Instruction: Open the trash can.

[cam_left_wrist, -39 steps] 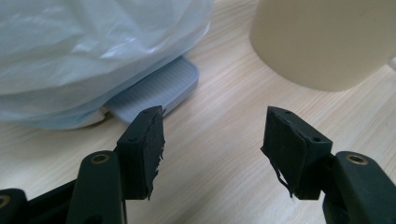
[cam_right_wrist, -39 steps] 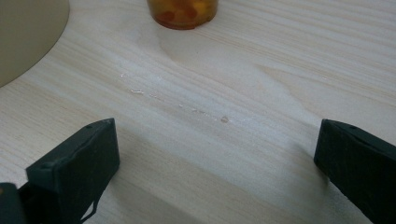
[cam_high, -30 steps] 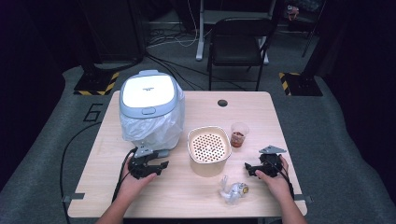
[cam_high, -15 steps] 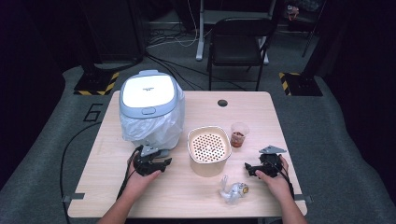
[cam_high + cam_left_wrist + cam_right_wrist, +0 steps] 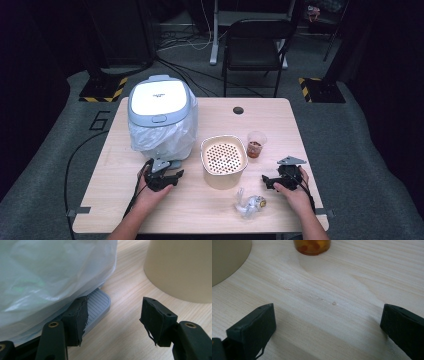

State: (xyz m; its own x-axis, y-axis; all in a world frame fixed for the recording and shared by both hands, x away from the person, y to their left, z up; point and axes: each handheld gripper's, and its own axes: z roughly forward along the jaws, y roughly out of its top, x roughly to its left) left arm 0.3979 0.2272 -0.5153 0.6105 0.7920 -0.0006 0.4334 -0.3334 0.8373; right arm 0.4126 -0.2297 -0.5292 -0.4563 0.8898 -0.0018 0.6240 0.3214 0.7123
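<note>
The left gripper (image 5: 112,322) is seen with its jaws apart and nothing between them, just beside the plastic-wrapped rice cooker (image 5: 161,116) near the tabletop's (image 5: 280,120) left edge, one jaw perhaps touching its grey foot (image 5: 98,303). The right gripper (image 5: 327,327) is held wide open and empty

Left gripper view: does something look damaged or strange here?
Yes. The black rubber pads on the left gripper are torn, with ragged edges and loose strips hanging down. The clear plastic bag also droops over the grey pedal of the bin, hiding part of it.
</note>
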